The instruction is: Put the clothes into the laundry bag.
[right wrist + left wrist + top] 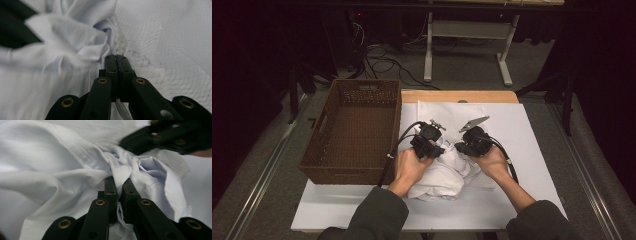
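A crumpled white cloth lies bunched on the white table top between the person's two hands. My left gripper bites into the bunch from its left. In the left gripper view its jaws are shut on a twisted fold of the cloth. My right gripper meets the bunch from the right. In the right gripper view its jaws are pressed together on a thin lacy edge of the cloth, and a strip of it hangs out below them. The right gripper's black body shows close by.
An empty brown wicker basket stands on the left part of the table, right beside my left hand. A flat white meshed fabric is spread behind the grippers. On the floor beyond are cables and a desk frame.
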